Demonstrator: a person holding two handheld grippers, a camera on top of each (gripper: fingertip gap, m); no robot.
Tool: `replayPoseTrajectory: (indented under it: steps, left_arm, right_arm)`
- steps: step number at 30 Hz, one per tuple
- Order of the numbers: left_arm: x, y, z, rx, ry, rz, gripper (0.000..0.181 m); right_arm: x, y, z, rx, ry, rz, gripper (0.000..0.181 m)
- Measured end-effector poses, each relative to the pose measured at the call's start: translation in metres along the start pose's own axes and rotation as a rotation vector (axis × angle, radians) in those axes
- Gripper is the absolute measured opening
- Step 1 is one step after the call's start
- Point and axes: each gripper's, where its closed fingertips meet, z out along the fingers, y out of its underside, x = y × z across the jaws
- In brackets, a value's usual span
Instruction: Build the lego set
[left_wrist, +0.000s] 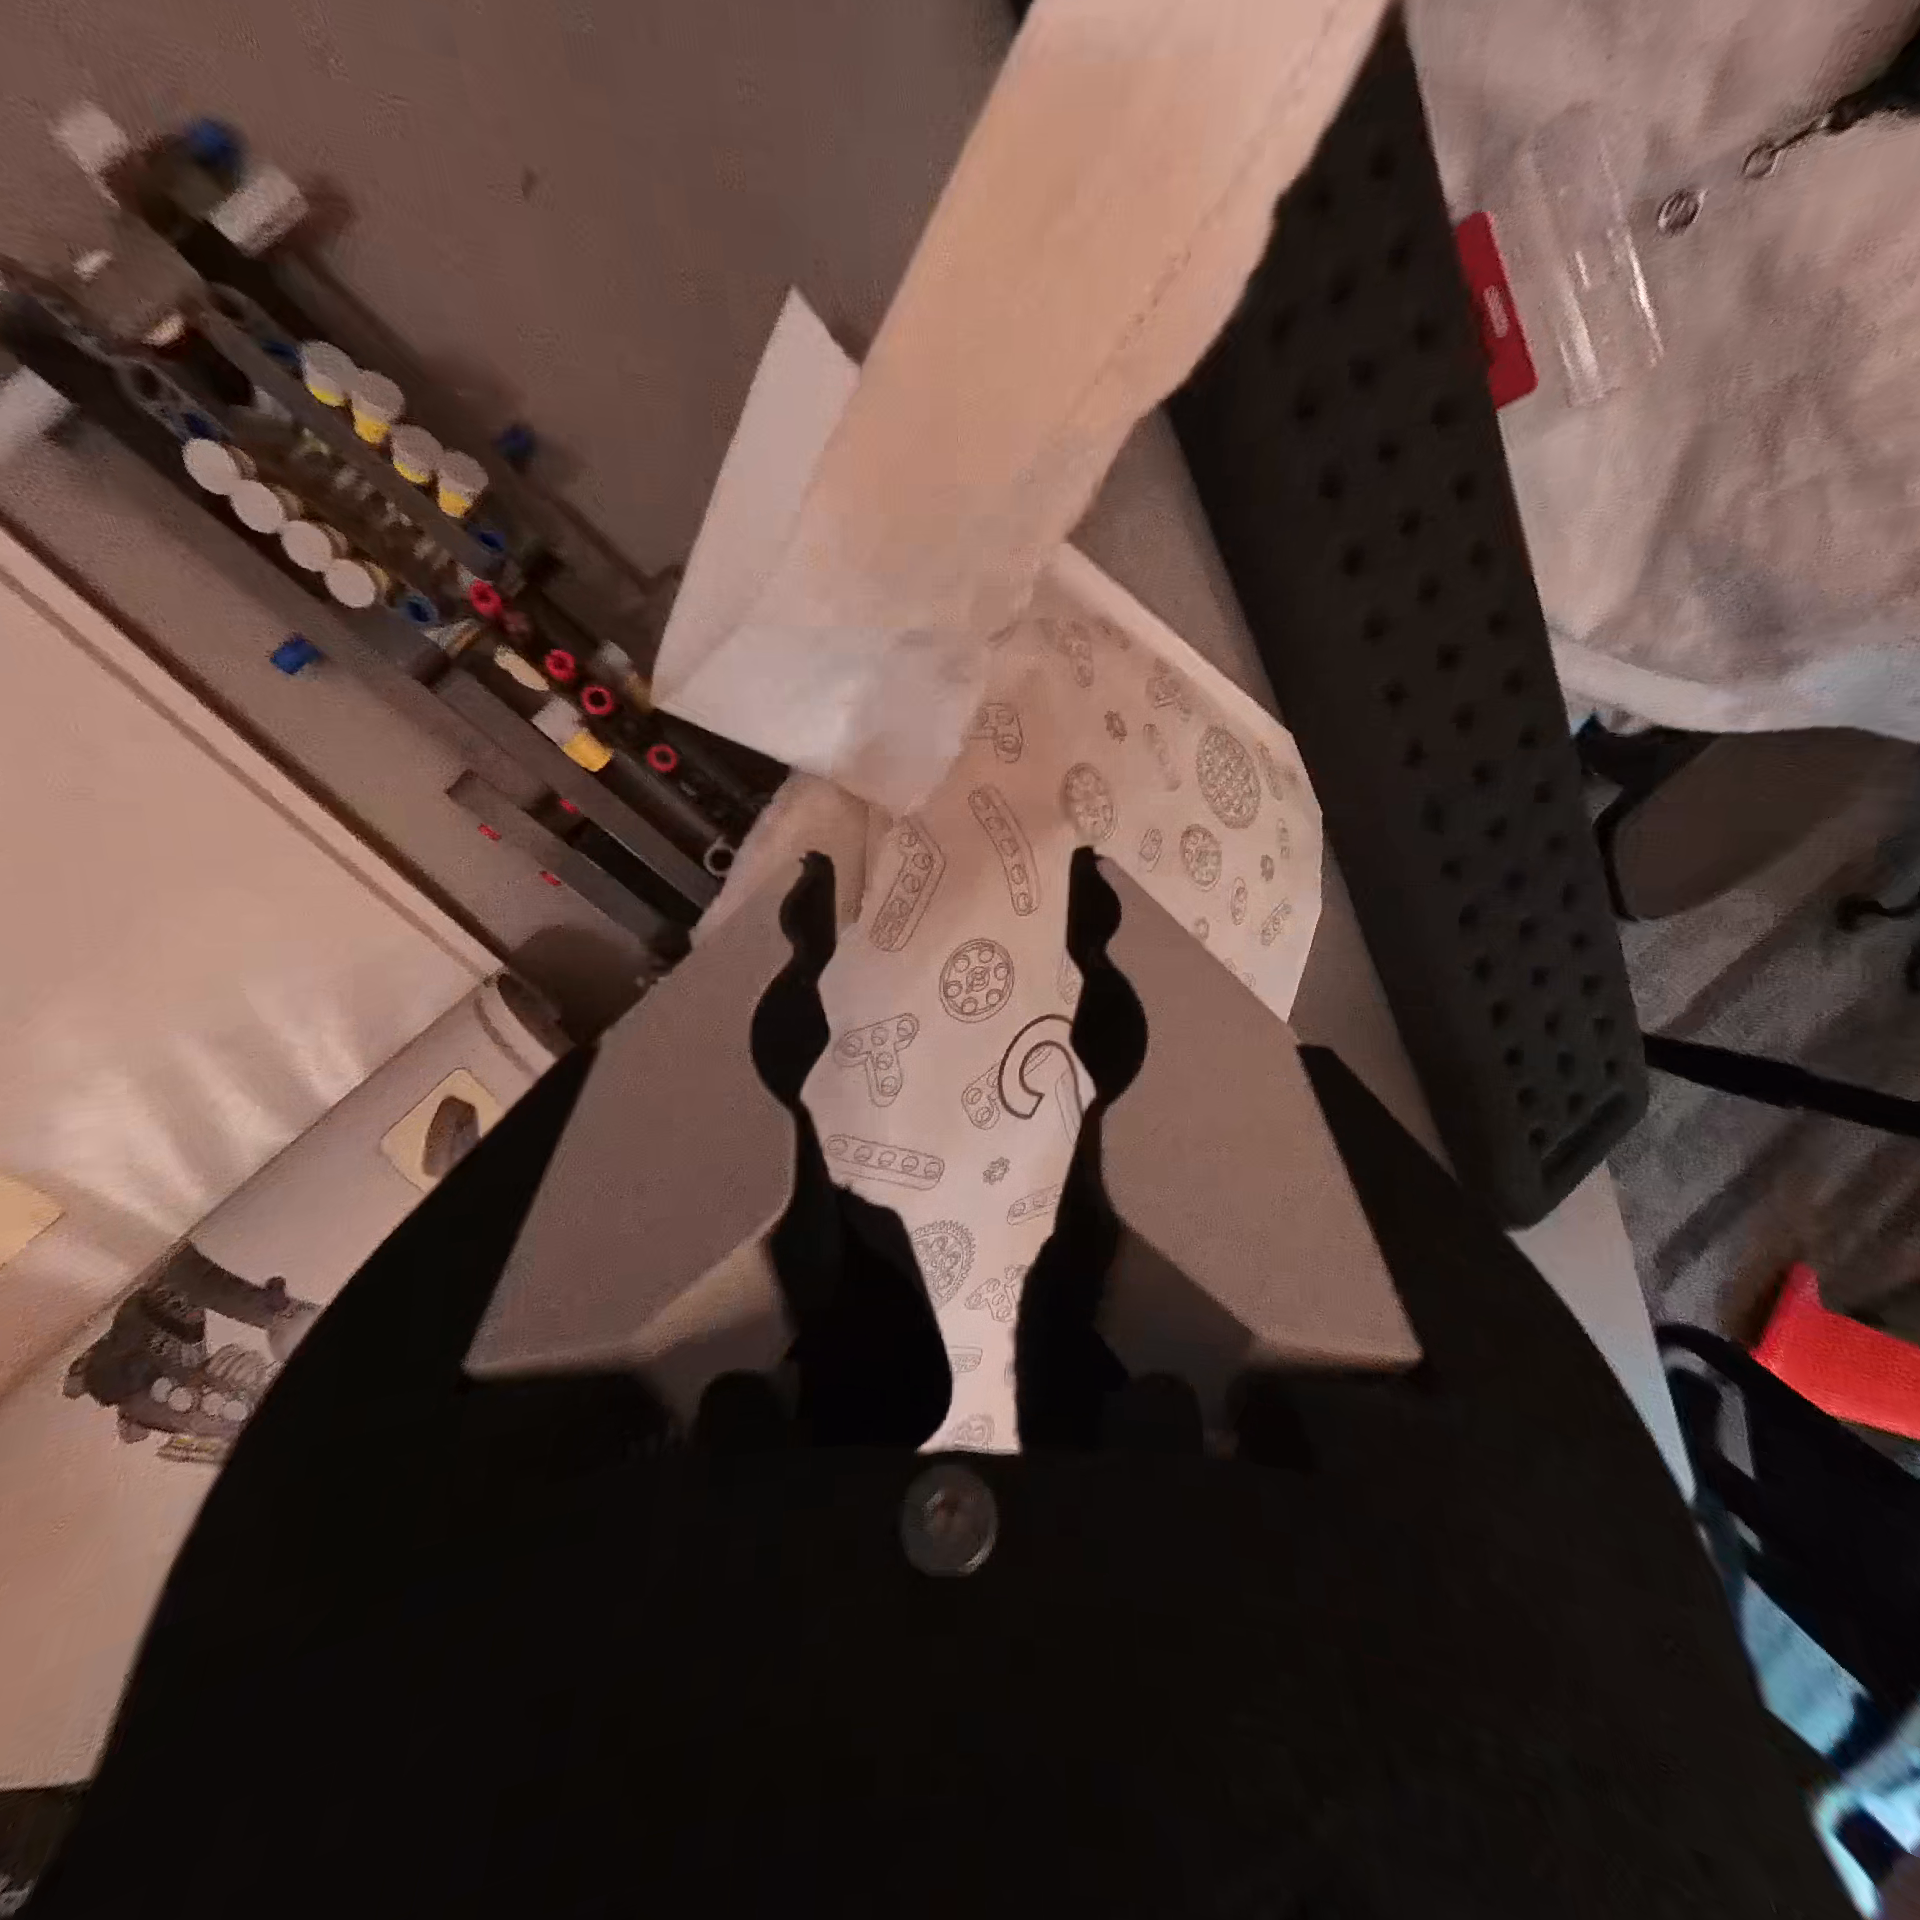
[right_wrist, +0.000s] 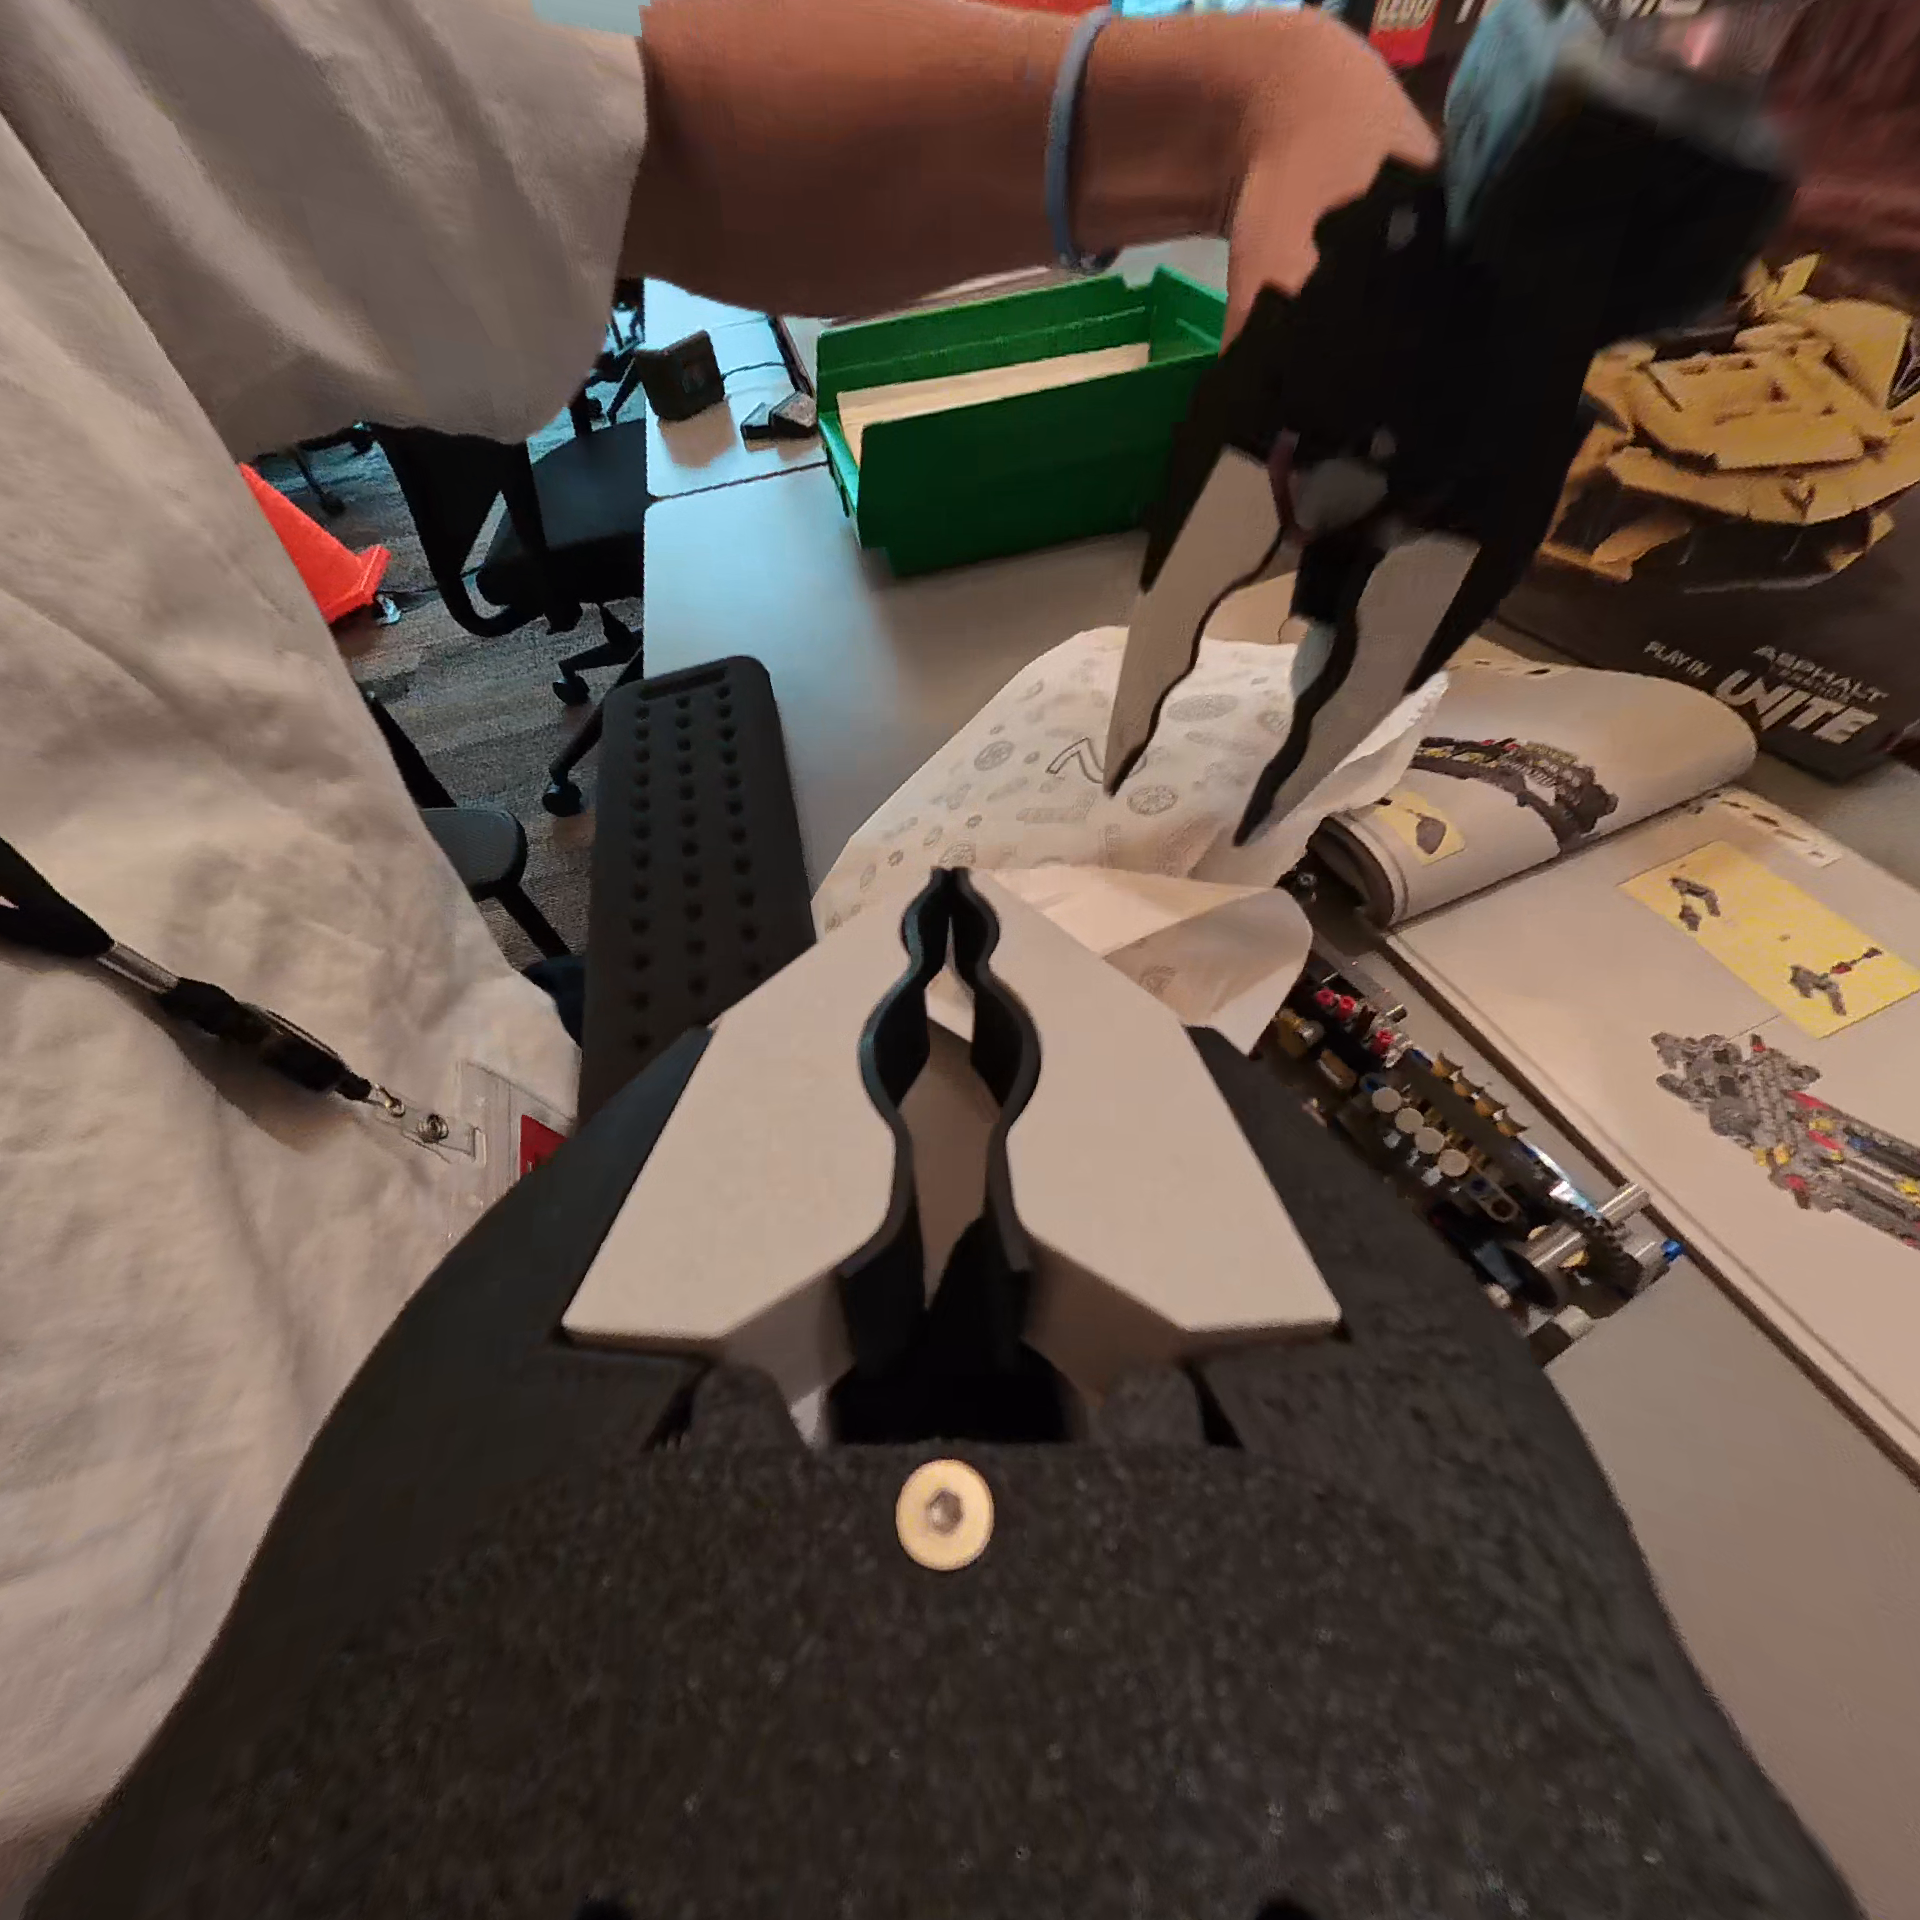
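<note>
Opening the paper parts bag, judged: right gripper pinched closed on a bag flap; left gripper hovering above bag, jaws apart, holding nothing. Next likely: grab opposite edge, tear. Bag contents hidden. Half-built model lying on table just beside bag, manual alongside. Green bin behind, holding white sheets.

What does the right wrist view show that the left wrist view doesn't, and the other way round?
Only the right wrist view shows the green bin, the open instruction book and the set's box. Only the left wrist view shows a loose blue piece beside the build. Both show the printed paper bag, the partly built model, the perforated black tray and the open left tool.
</note>
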Motion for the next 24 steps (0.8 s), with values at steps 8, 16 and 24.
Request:
replayPoseTrajectory:
  steps: [8, 16, 24]
  left_arm:
    - [0.009, 0.021, 0.013, -0.073, -0.012, -0.001, 0.002]
    - [0.061, 0.02, -0.017, 0.244, -0.13, -0.006, 0.0]
    - [0.073, 0.026, -0.017, 0.271, -0.23, -0.041, 0.0]
  right_arm:
    - [0.003, -0.015, -0.014, 0.039, 0.007, -0.015, 0.0]
    - [0.002, 0.06, -0.033, 0.01, -0.038, 0.251, 0.0]
    - [0.006, 0.042, -0.057, 0.157, -0.079, 0.375, 0.0]
